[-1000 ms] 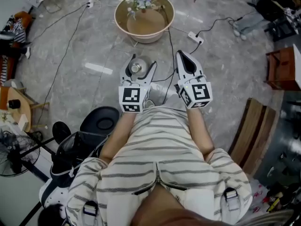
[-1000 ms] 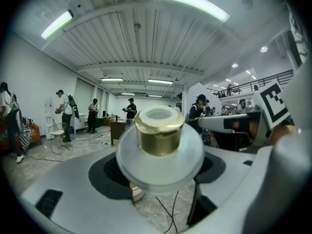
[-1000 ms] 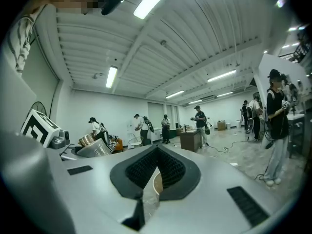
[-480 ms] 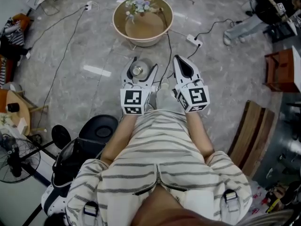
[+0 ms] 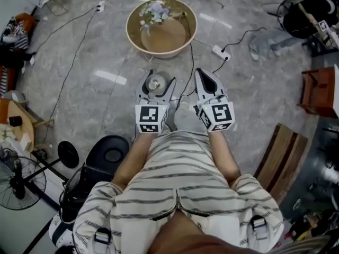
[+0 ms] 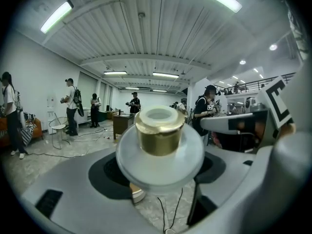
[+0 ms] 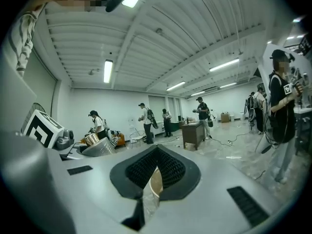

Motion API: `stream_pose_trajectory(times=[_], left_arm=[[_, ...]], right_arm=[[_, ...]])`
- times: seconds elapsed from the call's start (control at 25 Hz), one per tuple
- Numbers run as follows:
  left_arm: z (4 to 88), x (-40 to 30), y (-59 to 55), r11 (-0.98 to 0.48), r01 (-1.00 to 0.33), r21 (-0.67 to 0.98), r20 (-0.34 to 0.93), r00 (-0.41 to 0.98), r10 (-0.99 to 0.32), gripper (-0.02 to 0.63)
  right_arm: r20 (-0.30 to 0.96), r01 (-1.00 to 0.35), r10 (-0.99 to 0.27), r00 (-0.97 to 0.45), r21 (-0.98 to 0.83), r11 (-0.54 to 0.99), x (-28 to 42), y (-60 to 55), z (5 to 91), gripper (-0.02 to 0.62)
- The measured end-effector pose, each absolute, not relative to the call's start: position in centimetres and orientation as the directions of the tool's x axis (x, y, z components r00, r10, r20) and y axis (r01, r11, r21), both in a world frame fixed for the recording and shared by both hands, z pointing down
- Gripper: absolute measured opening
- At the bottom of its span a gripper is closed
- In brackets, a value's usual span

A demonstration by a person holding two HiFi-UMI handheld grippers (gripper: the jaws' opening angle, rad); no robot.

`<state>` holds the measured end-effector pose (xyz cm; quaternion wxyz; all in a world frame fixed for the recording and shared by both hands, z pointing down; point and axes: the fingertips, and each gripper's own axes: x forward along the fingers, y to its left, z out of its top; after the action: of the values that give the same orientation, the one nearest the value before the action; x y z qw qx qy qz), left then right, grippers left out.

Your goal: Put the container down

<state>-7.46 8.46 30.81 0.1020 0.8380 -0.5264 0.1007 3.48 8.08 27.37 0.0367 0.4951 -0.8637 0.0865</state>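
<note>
A wide grey stone floor point(image 5: 254, 89) fills the head view, crossed by thin cables. A person in a striped shirt point(image 5: 180, 168) stands over it, looking steeply down at both arms, which reach forward side by side. Ahead on the floor sits a large round tan basin point(image 5: 132, 33) with a few flowers along its far rim.

Over the last second very little has changed. Both arms have drifted only slightly, and the basin keeps much the same gap from the tool tips. The left gripper point(image 5: 159, 77) still pinches the container point(image 6: 159, 140), a small frosted round jar with a gold collar and a pale cap, gripping its wide body from either side. The jar is held up in the air, short of the basin, well above the floor. The right gripper point(image 5: 205, 78) has its tongs pressed together with nothing between them.

Since the jar has neither lowered nor been released, the putting down seems not yet begun.
</note>
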Motion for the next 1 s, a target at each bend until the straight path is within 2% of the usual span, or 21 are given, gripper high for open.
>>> stream_pose_trajectory(times=[0.56,0.72,1.0], left_arm=[[34.2,-4.3,-2.3,-0.377,-0.924,0.056,0.335,0.373,-0.865,0.330],[35.8,-3.8,-4.6,-0.360,-0.932,0.051,0.348,0.354,-0.868,0.330],[38.8,-3.6,-7.5,-0.327,-0.944,0.040,0.382,0.317,-0.868,0.330]], right_arm=[[0.196,-0.814,-0.790,-0.581,-0.169,0.556,5.8,-3.1,30.7,0.003],[0.197,-0.785,-0.765,-0.612,-0.265,0.560,6.2,-5.3,31.8,0.003],[0.215,-0.773,-0.745,-0.631,-0.257,0.580,6.0,-8.3,34.0,0.003]])
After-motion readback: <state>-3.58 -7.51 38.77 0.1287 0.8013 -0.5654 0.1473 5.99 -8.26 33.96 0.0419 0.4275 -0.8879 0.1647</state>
